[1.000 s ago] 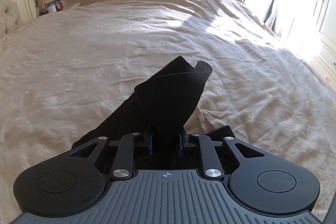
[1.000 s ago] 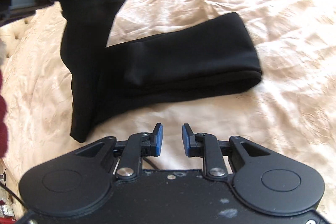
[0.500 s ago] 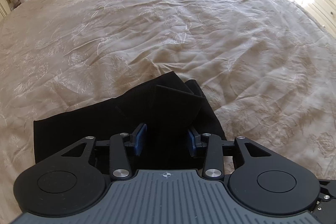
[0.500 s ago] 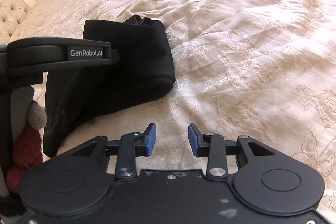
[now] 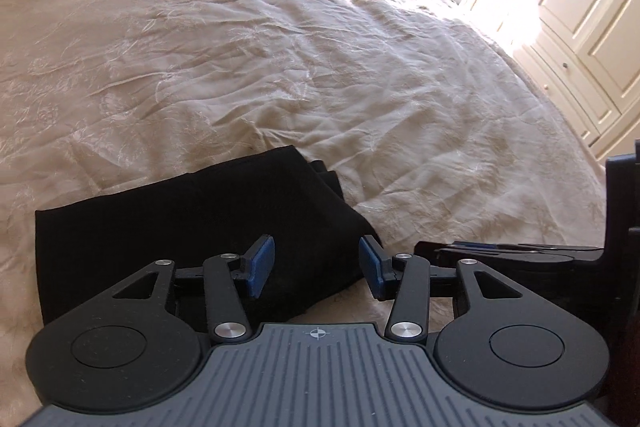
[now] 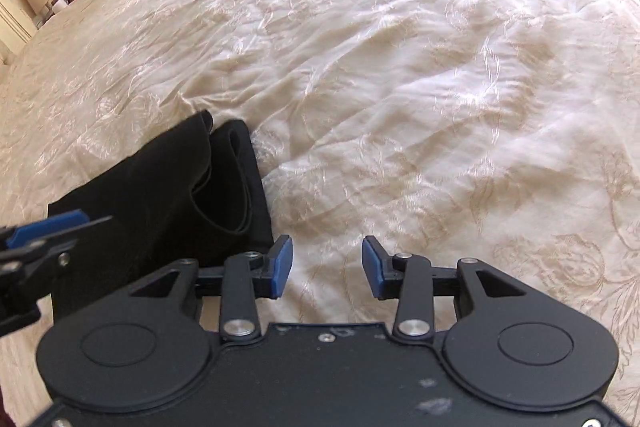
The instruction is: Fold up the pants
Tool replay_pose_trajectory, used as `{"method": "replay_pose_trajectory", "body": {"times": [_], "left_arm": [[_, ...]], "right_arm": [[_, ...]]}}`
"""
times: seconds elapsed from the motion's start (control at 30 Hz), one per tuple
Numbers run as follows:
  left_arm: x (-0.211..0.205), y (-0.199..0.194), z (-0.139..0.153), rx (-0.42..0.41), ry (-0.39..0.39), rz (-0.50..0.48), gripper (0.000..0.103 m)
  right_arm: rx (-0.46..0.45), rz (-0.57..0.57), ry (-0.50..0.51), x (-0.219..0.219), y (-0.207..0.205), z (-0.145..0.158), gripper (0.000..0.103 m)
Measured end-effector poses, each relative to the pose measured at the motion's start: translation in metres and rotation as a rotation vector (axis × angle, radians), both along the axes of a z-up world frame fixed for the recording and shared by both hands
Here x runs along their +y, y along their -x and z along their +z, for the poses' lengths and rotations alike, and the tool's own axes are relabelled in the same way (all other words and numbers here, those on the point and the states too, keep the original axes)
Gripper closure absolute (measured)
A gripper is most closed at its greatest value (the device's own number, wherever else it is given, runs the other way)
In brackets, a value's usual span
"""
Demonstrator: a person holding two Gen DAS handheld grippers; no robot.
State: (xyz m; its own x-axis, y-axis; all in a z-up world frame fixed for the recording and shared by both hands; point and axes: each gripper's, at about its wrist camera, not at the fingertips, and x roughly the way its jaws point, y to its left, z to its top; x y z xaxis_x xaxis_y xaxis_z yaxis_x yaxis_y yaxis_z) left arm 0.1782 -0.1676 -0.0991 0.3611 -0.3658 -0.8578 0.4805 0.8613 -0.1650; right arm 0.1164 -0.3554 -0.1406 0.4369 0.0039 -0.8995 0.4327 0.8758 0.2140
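**Lower left of both frames: pants down, folded**

Lower left, black pants [image 5: 192, 231] lying as compact bundle on bedspread [image 5: 320, 67], likely final fold. Left gripper [image 5: 316, 263] spread, empty, above bundle's near edge. Right gripper [image 6: 326, 267] spread, empty, over bare bedding beside bundle.

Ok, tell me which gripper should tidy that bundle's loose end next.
Left, probably. The left gripper is open directly over the black pants. The right gripper, also open, points at bare bedspread beside them.
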Motion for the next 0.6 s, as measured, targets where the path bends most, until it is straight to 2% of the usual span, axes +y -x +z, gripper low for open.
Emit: {"method": "replay_pose_trajectory", "body": {"times": [0.07, 0.17, 0.27, 0.37, 0.6], "left_arm": [[0.023, -0.015, -0.003, 0.031, -0.012, 0.113, 0.058], [0.057, -0.040, -0.018, 0.087, -0.071, 0.267, 0.058], [0.086, -0.060, -0.041, 0.187, -0.157, 0.368, 0.058], [0.108, -0.070, -0.058, 0.265, -0.183, 0.427, 0.058], [0.123, -0.072, -0.082, 0.320, -0.241, 0.447, 0.058]], "right_arm": [[-0.044, 0.013, 0.014, 0.002, -0.012, 0.006, 0.057], [-0.102, 0.055, -0.006, 0.011, -0.033, 0.010, 0.050], [-0.120, 0.123, -0.026, 0.025, -0.057, 0.006, 0.050], [-0.097, 0.190, -0.027, 0.038, -0.079, -0.006, 0.050], [-0.012, 0.268, -0.049, 0.049, -0.102, -0.034, 0.050]]}}
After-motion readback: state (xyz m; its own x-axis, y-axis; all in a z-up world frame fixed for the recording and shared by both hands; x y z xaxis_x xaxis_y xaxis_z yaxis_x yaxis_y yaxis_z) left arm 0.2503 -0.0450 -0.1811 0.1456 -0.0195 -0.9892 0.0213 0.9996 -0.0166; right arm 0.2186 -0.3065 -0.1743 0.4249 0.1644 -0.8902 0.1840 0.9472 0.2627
